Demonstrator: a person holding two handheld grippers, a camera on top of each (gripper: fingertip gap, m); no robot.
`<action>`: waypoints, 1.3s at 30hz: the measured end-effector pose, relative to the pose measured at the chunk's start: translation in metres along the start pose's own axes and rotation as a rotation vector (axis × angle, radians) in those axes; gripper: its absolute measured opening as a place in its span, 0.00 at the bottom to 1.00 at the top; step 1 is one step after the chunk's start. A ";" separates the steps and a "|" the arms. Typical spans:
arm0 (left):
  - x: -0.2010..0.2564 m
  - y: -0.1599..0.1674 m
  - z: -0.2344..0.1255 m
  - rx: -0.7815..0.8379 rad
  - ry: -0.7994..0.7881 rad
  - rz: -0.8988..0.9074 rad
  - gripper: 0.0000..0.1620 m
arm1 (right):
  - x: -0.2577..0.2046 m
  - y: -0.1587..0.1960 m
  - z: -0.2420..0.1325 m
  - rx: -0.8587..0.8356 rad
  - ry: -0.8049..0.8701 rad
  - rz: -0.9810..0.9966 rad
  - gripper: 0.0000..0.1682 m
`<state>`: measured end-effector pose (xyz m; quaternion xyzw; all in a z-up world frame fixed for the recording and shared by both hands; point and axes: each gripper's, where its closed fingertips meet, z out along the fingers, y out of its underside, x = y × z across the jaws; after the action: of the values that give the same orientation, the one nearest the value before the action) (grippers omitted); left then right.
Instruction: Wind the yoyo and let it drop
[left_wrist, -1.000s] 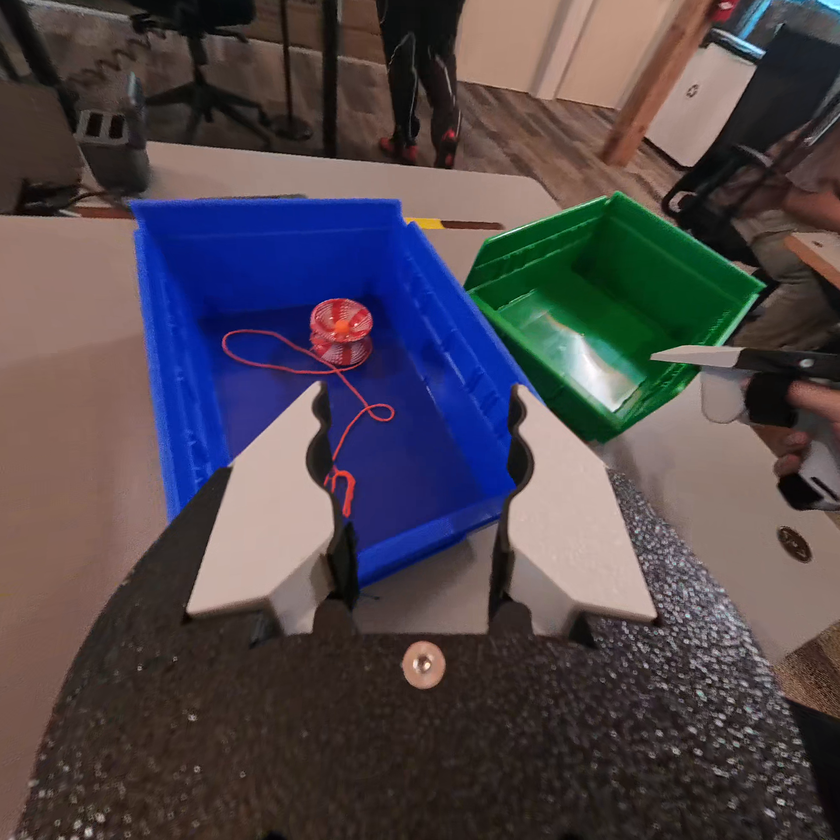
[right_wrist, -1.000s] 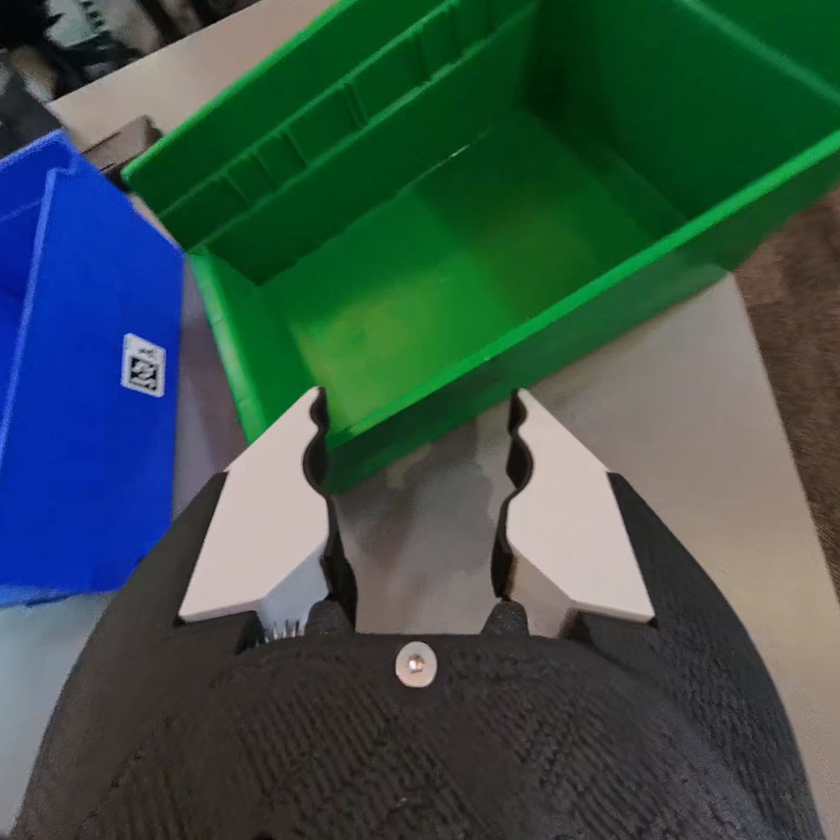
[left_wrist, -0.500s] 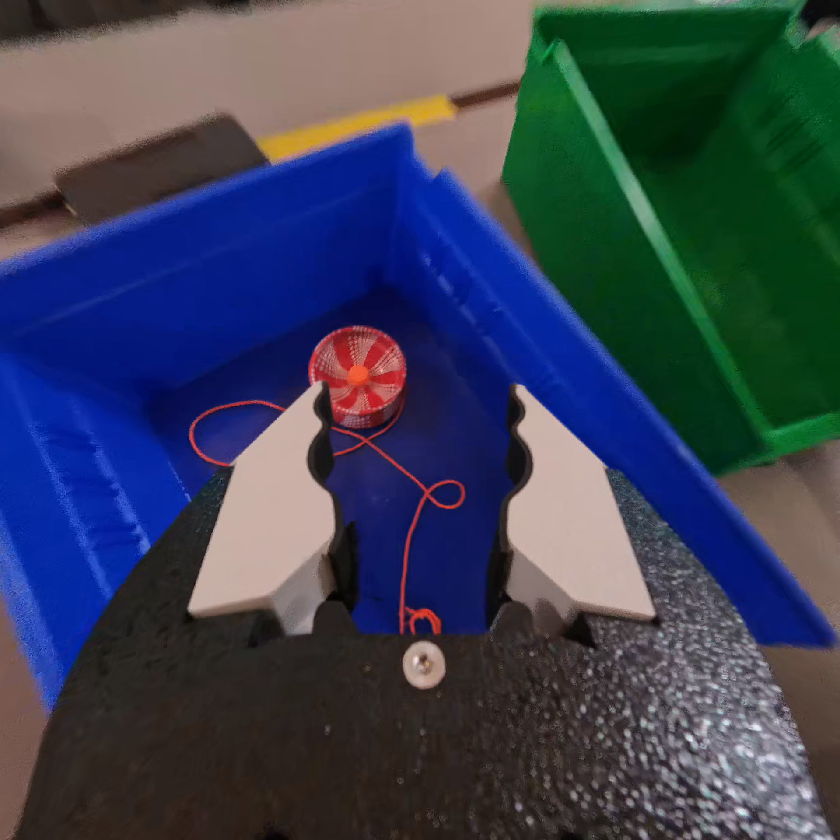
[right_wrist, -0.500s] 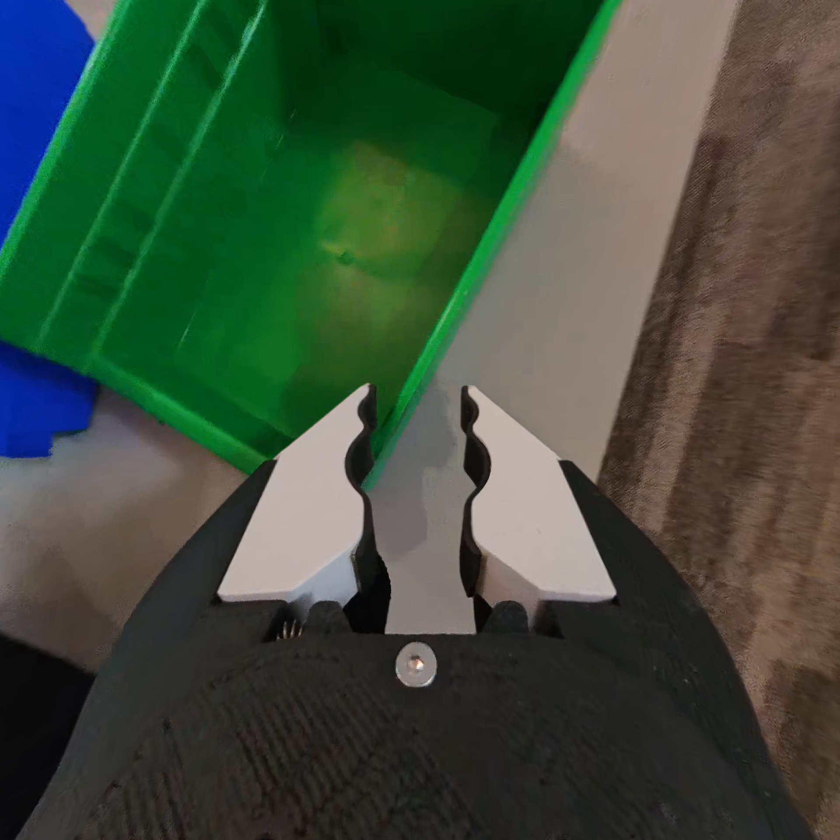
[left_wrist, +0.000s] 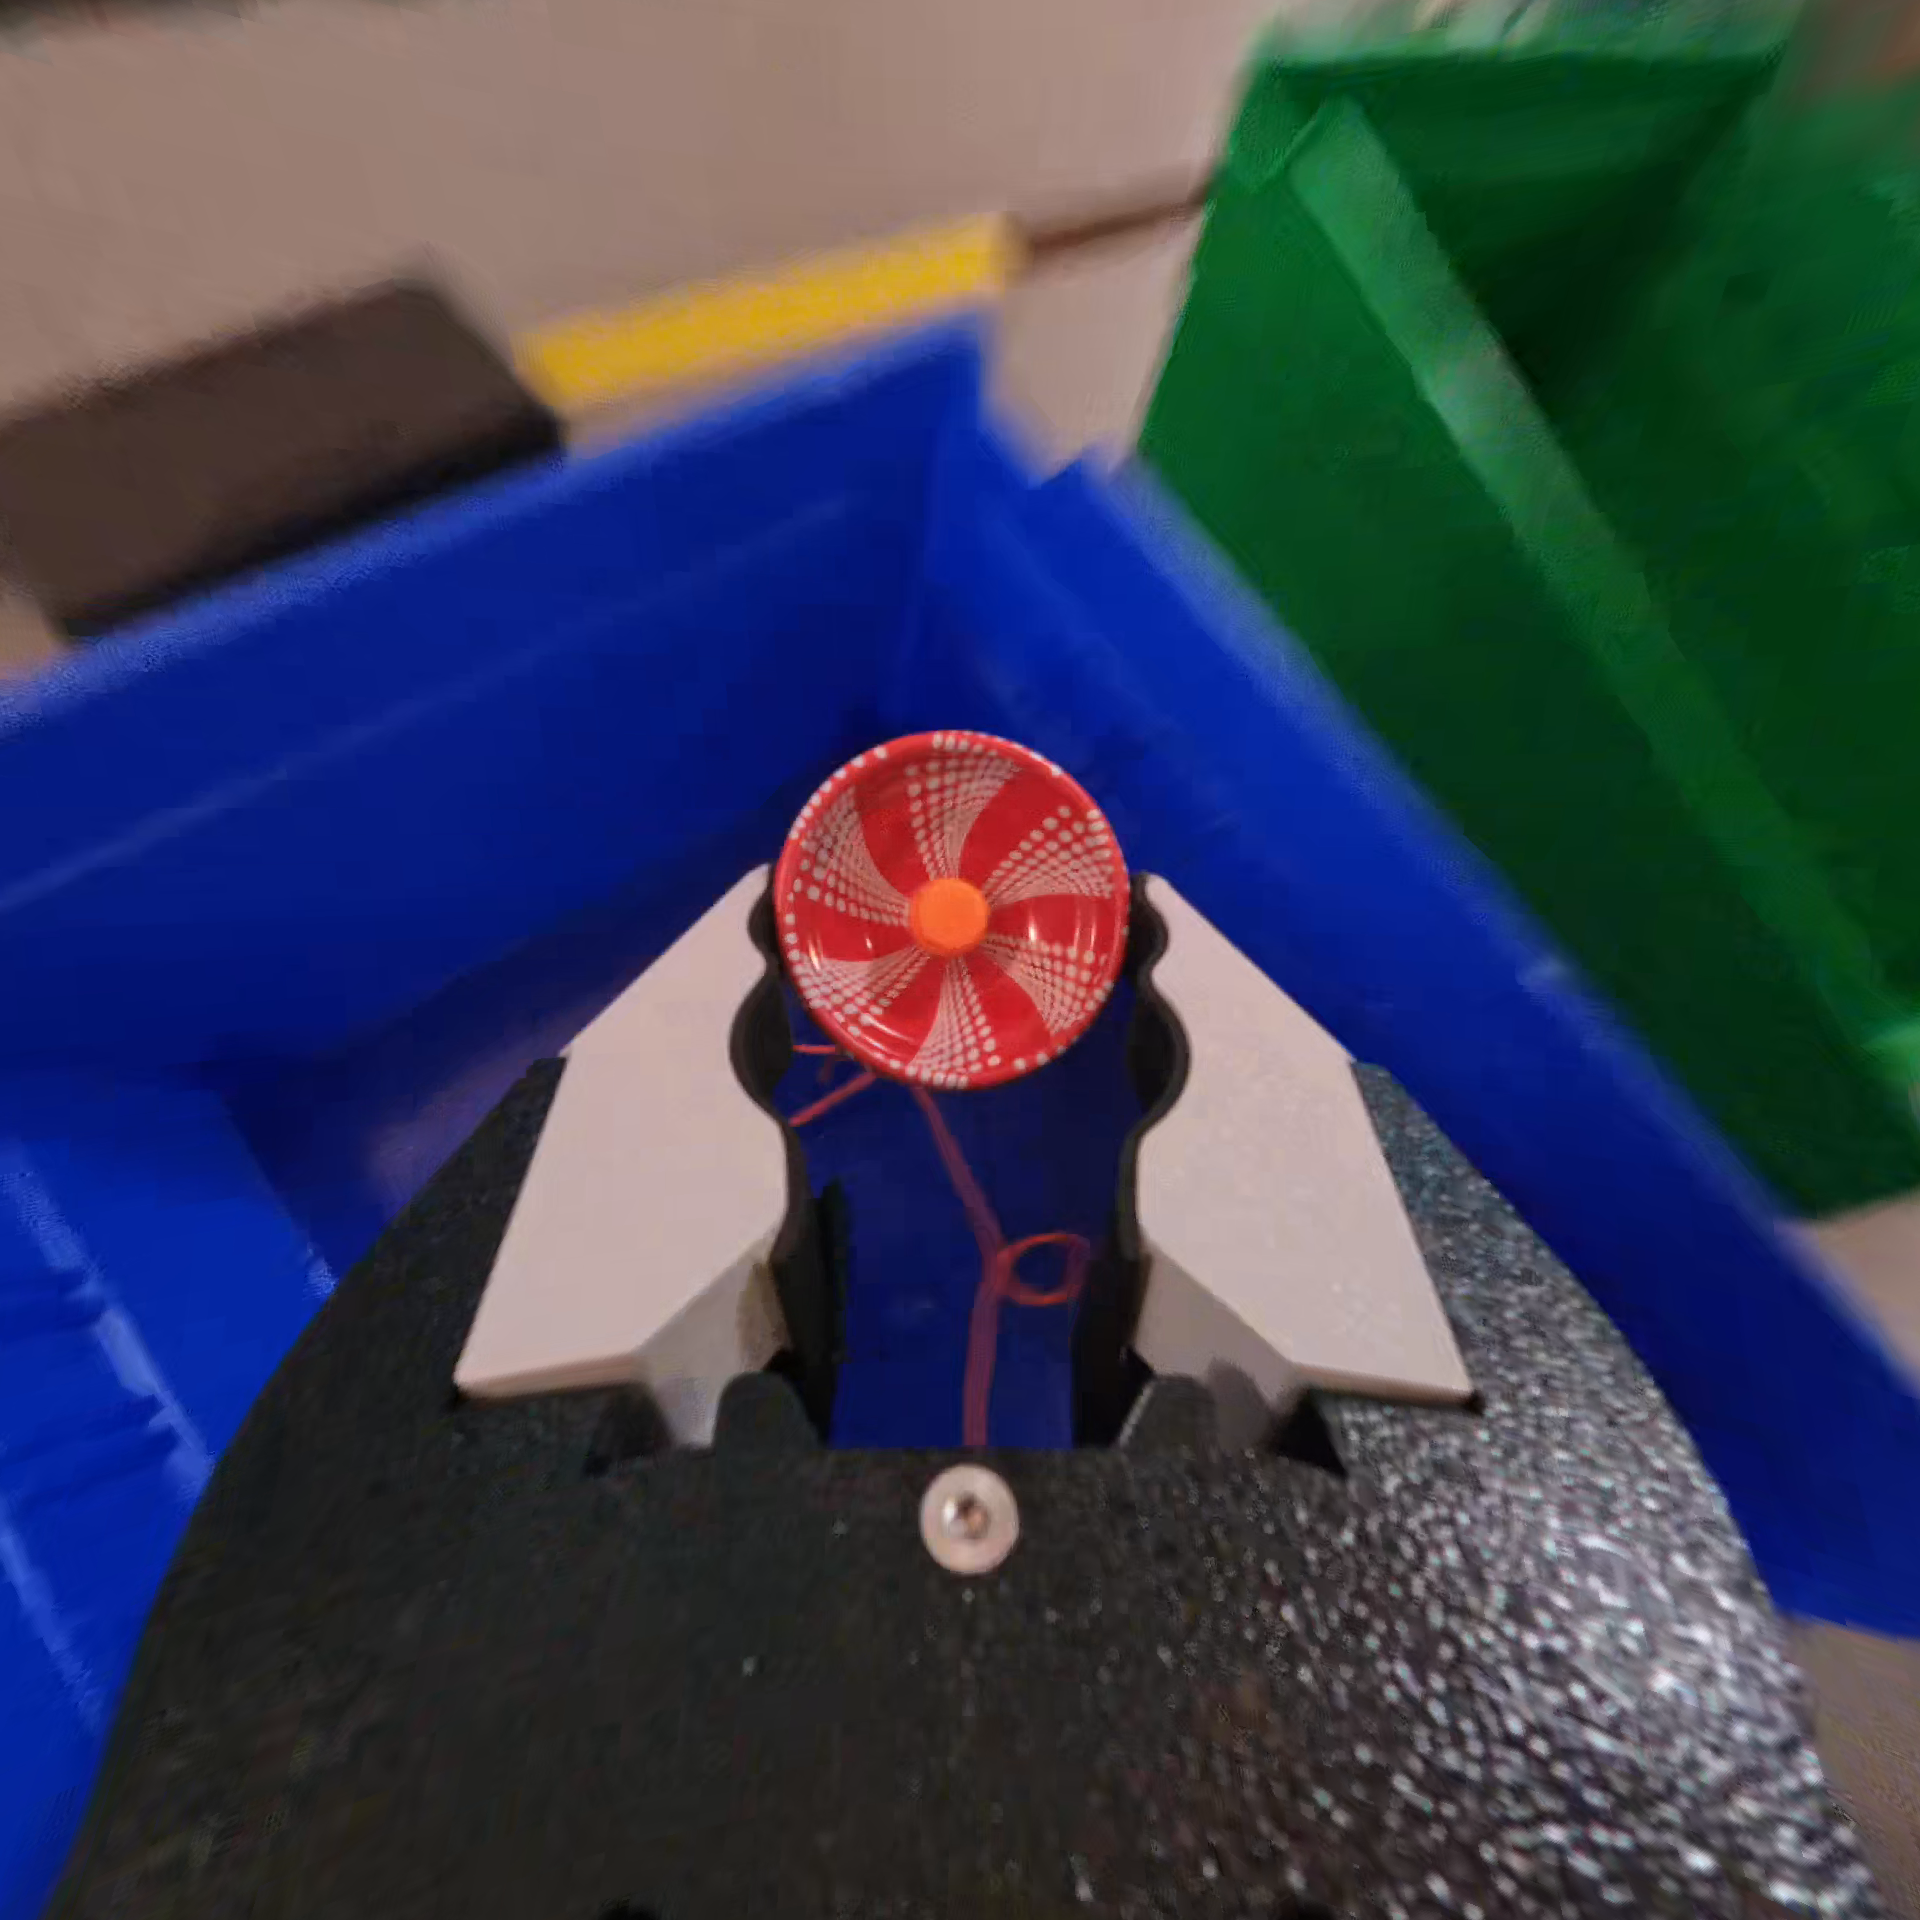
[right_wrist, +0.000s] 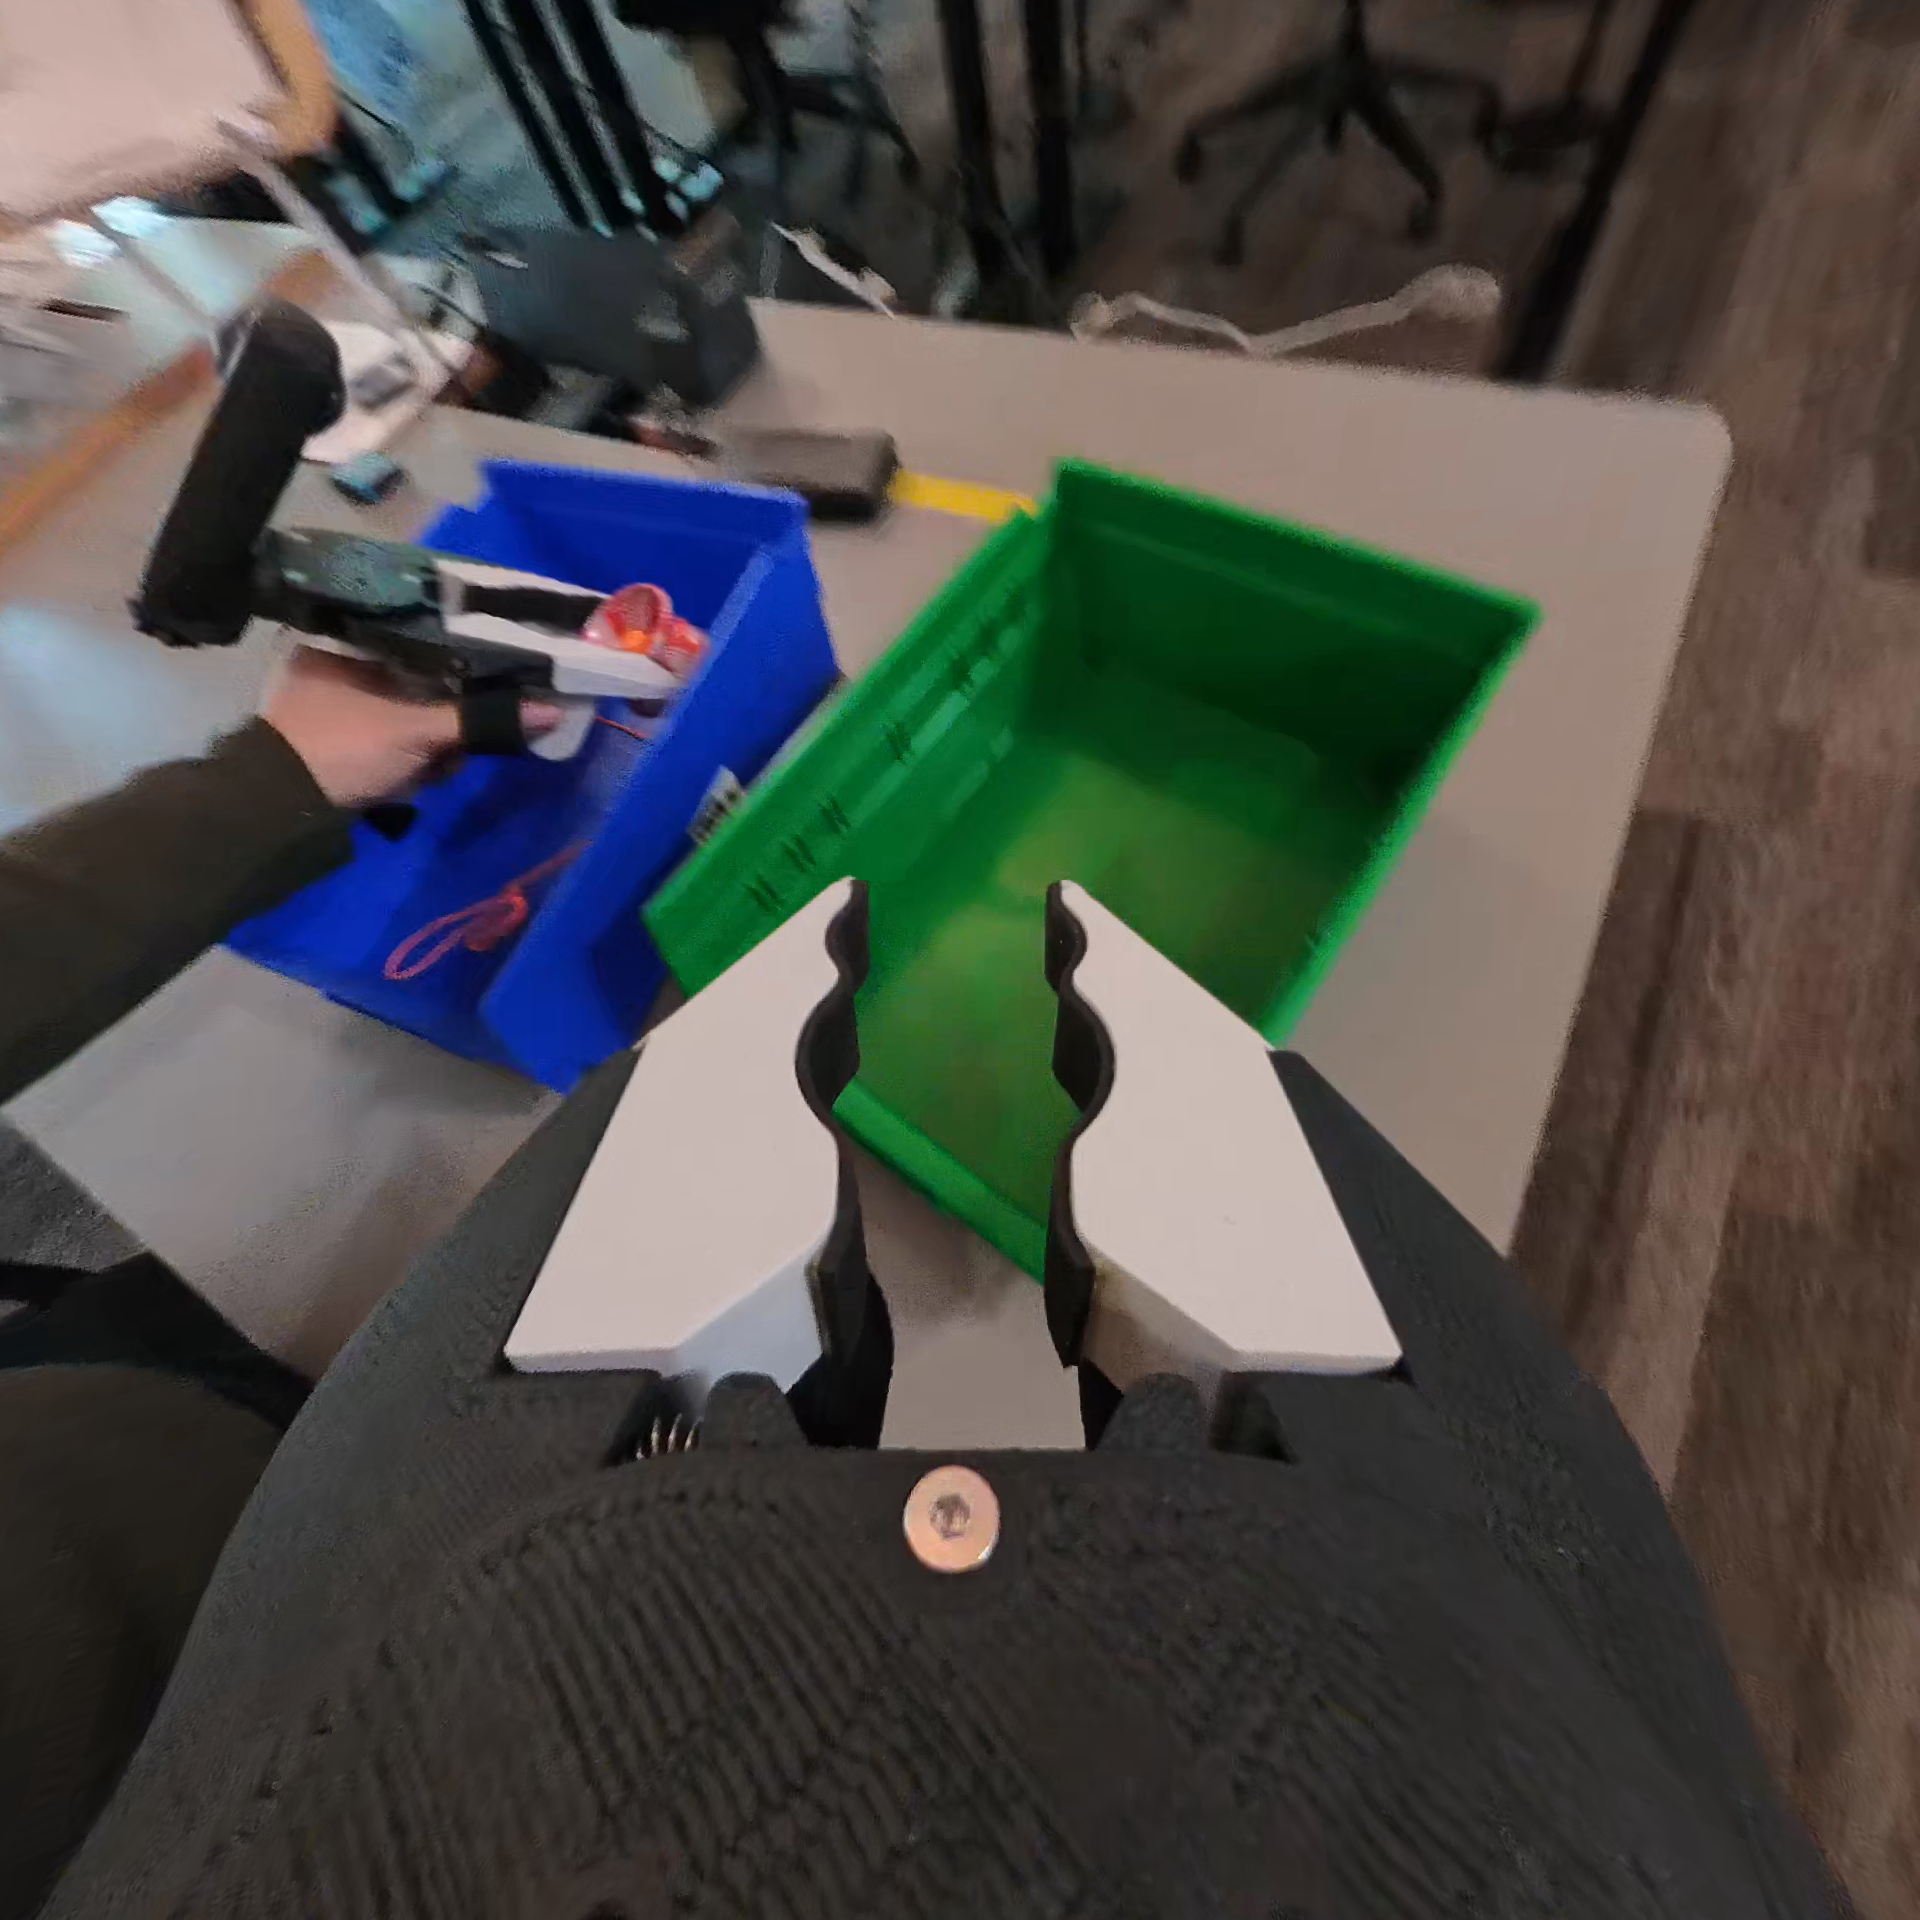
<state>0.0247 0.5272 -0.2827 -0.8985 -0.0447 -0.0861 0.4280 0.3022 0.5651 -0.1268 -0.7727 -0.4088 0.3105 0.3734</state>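
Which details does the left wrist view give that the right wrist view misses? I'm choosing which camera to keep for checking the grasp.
Left wrist view only: the yoyo's patterned face close up, held between the left gripper's fingertips, and the string trailing down from it.

Right wrist view only: the right gripper, open and empty above the green bin; the person's hand; the string's end lying in the blue bin; the table edge and floor.

Both: the yoyo, string, left gripper, both bins and the table.

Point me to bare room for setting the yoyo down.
The green bin is empty inside. Bare table lies behind both bins, and more in front of the blue bin. It is crowded inside the blue bin: string lies there, and the left gripper holds the yoyo above it.
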 end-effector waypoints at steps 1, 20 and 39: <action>0.019 -0.021 -0.018 0.122 0.078 0.000 0.39 | -0.013 -0.014 -0.001 0.035 -0.041 -0.035 0.18; 0.261 -0.131 -0.242 0.772 1.018 0.247 0.39 | -0.175 -0.110 -0.063 0.134 -1.013 0.433 0.12; 0.396 -0.155 -0.183 0.524 1.061 0.214 0.67 | -0.088 -0.110 -0.174 0.487 -0.578 0.246 0.00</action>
<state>0.3679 0.4854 0.0246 -0.5969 0.2460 -0.4655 0.6053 0.3534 0.4754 0.0717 -0.5857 -0.3157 0.6454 0.3752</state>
